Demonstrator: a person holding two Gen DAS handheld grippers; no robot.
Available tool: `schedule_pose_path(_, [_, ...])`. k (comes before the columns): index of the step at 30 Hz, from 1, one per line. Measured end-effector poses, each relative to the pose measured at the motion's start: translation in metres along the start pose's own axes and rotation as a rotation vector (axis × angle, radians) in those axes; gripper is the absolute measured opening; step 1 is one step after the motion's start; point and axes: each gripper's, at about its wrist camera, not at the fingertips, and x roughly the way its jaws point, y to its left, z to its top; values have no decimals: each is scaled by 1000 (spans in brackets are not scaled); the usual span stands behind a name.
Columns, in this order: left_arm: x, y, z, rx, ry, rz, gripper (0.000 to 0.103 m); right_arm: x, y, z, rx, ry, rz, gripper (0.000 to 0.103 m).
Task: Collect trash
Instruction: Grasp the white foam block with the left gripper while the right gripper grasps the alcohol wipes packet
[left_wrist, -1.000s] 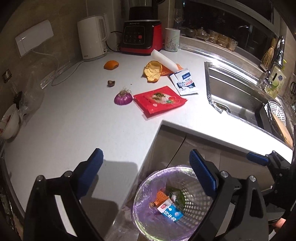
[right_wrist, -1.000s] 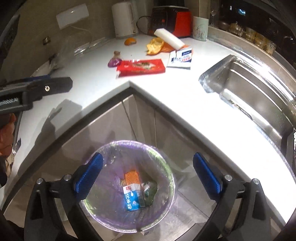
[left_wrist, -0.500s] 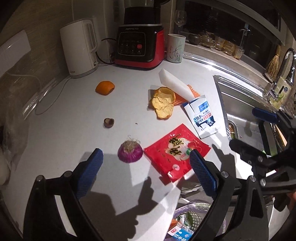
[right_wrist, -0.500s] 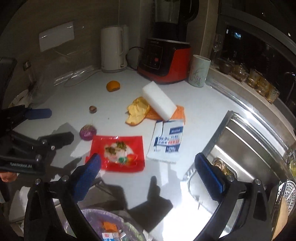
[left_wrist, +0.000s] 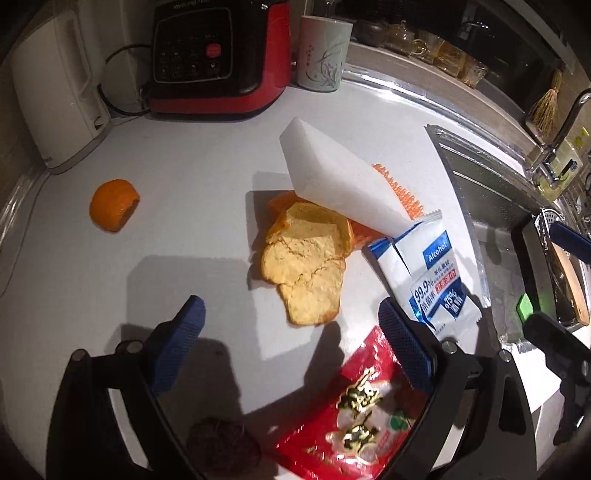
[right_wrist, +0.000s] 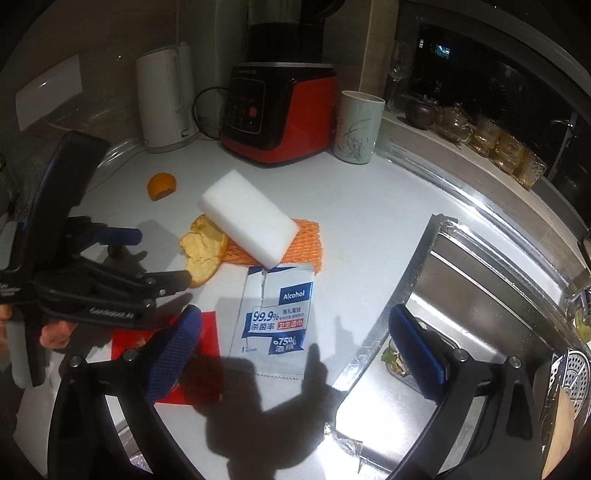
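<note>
Trash lies on the white counter. A large orange peel (left_wrist: 303, 269) lies just ahead of my open, empty left gripper (left_wrist: 291, 343). A white foam block (left_wrist: 340, 184) rests on orange netting (left_wrist: 399, 188). A blue-white alcohol wipe packet (right_wrist: 275, 317) lies ahead of my open, empty right gripper (right_wrist: 295, 347). A red snack wrapper (left_wrist: 354, 417) lies under my left gripper's right finger, with a purple onion (left_wrist: 221, 446) beside it. A small peel (left_wrist: 112, 203) sits far left. The left gripper shows in the right wrist view (right_wrist: 147, 258).
A white kettle (right_wrist: 166, 99), a red blender base (right_wrist: 277, 114) and a pale cup (right_wrist: 356, 127) stand at the back. A steel sink (right_wrist: 491, 295) lies to the right, with glass jars (right_wrist: 498, 147) on the ledge behind it.
Both grippers have moved up from over the trash bin and forward over the counter, close to the peel, wrapper and wipe packet. The bin has left both views. Both stay open.
</note>
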Motion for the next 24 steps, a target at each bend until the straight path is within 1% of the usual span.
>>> schedule_pose_path(3, [16, -3, 9, 4, 10, 18, 91, 5, -12, -4, 5, 15, 14, 100])
schedule_pose_path(6, [16, -4, 18, -14, -3, 34, 91, 9, -23, -4, -4, 14, 39, 100])
schedule_pose_path(9, [7, -3, 29, -59, -27, -6, 91, 12, -33, -3, -17, 11, 64, 100])
schedule_pose_path(11, [2, -5, 37, -77, -42, -34, 95, 15, -40, -1, -11, 4, 85, 100])
schedule_pose_path(13, [-1, -6, 43, -100, -53, -58, 95, 19, -46, 0, 1, 5, 111, 100])
schedule_pose_path(15, [1, -7, 51, -135, -47, -91, 95, 23, -51, 0, 6, 2, 127, 100])
schedule_pose_path(20, [9, -4, 67, -197, -24, -120, 95, 30, -57, 0, 14, -1, 153, 100])
schedule_pose_path(21, [9, -3, 70, -211, -21, -129, 93, 31, -58, 0, 14, -2, 155, 100])
schedule_pose_path(22, [9, -3, 71, -216, -20, -137, 84, 32, -60, 0, 17, -2, 157, 100])
schedule_pose_path(23, [9, -4, 74, -216, -13, -146, 68, 32, -61, -1, 22, -4, 159, 100])
schedule_pose_path(24, [9, -4, 76, -217, -1, -154, 60, 33, -63, -1, 27, -6, 164, 100])
